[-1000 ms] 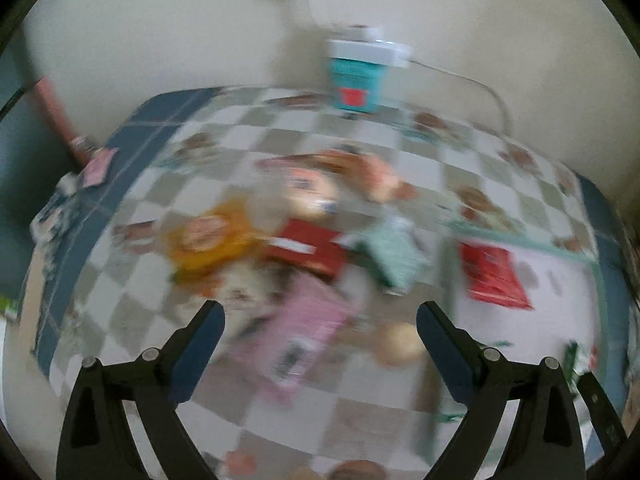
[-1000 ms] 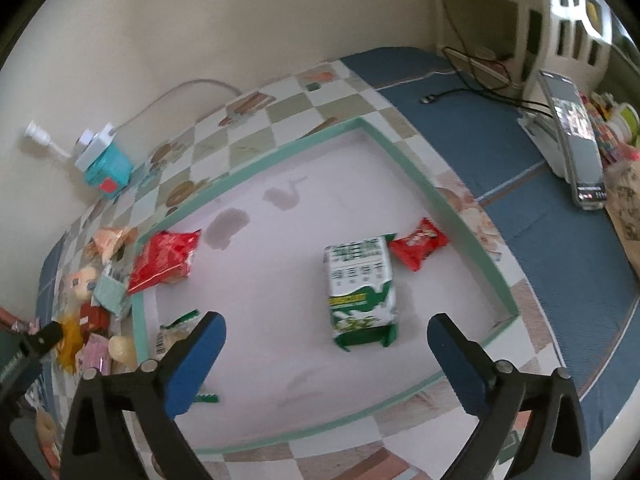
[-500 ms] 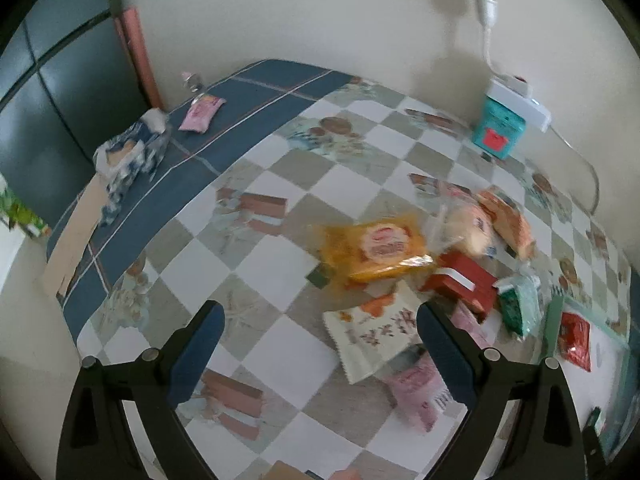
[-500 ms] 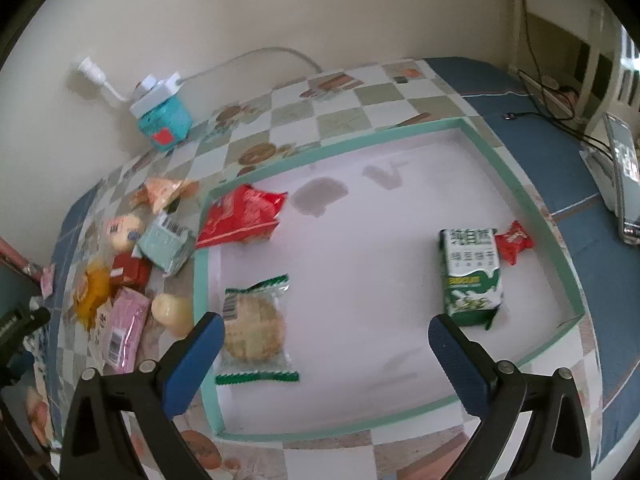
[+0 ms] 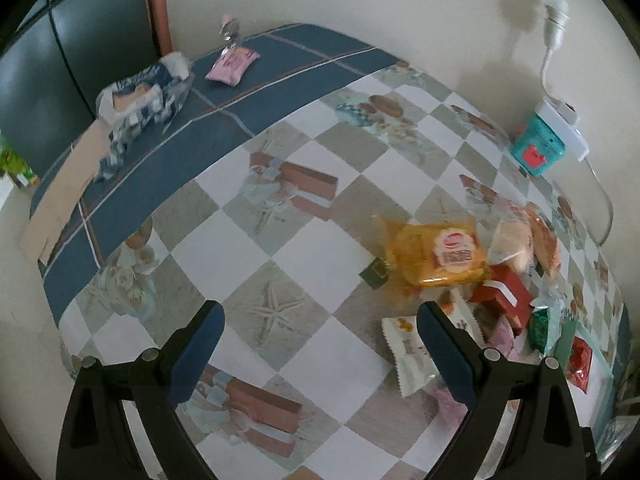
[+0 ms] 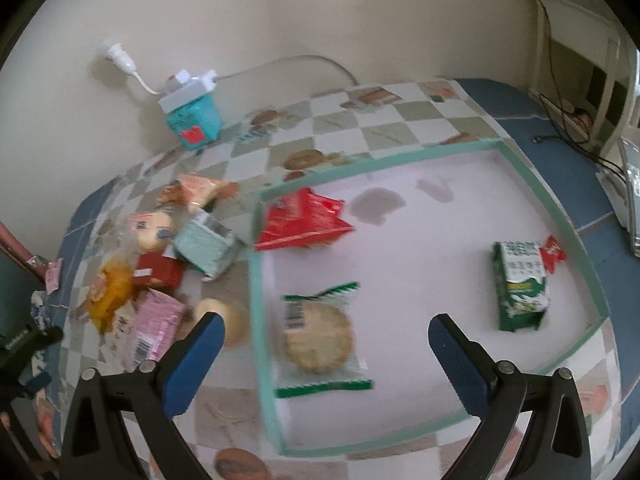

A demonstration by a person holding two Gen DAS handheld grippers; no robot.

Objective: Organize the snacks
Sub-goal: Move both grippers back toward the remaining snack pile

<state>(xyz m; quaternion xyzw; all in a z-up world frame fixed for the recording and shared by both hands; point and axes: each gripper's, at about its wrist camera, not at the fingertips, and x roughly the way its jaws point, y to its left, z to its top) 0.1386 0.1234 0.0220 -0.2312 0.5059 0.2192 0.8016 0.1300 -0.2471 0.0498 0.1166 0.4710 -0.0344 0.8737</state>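
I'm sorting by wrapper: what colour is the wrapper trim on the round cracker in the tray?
Green and white trim on a clear cracker wrapper, clearest in the right wrist view.

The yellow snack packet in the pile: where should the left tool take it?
Grip the yellow snack packet by its crinkled near-left end seam, coming from the bare checked tablecloth side: it lies flat, and other packets crowd its right.

No wording is legible on any packet (barcodes show, print blurred).
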